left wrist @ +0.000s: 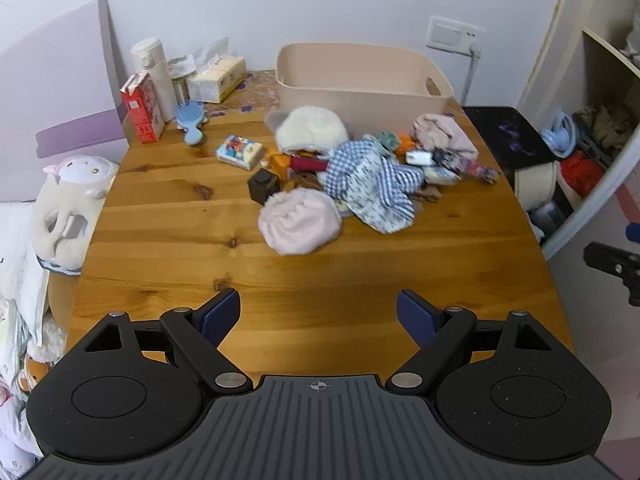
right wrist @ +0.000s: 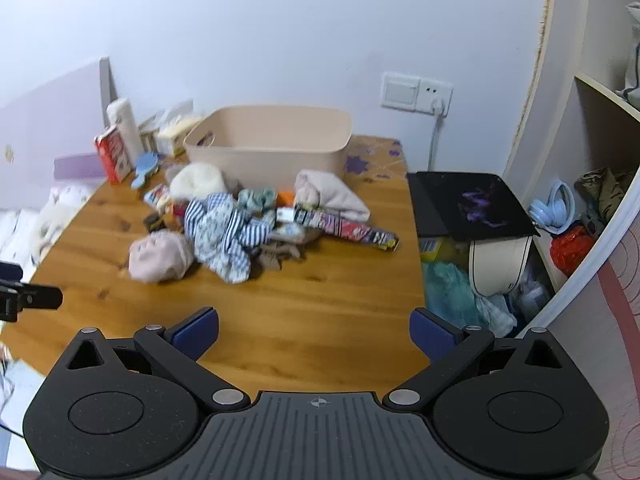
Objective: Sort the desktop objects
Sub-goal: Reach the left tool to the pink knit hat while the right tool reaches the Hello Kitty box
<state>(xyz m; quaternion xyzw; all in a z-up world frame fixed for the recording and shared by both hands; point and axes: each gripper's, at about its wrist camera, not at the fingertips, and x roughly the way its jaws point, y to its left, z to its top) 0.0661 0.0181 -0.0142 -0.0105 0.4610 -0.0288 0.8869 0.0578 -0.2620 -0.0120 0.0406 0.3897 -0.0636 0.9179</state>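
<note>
Both grippers spread wide above the near table edge, nothing held; clutter heaped at frame centre.

The left gripper [left wrist: 319, 316] and right gripper [right wrist: 314, 334] are seen low in frame with blue pads far apart, over the bare wooden table [left wrist: 180, 216]. The pile lies at centre: a blue-checked crumpled cloth [left wrist: 370, 184], a pink fluffy cloth bundle [left wrist: 298, 222] and a white fluffy bundle [left wrist: 312, 128] are made out; smaller items beneath are partly covered and blurred. The beige plastic bin [left wrist: 360, 80] stands behind the pile; its interior is only partly seen. A red carton [left wrist: 142, 110] stands at upper left.
</note>
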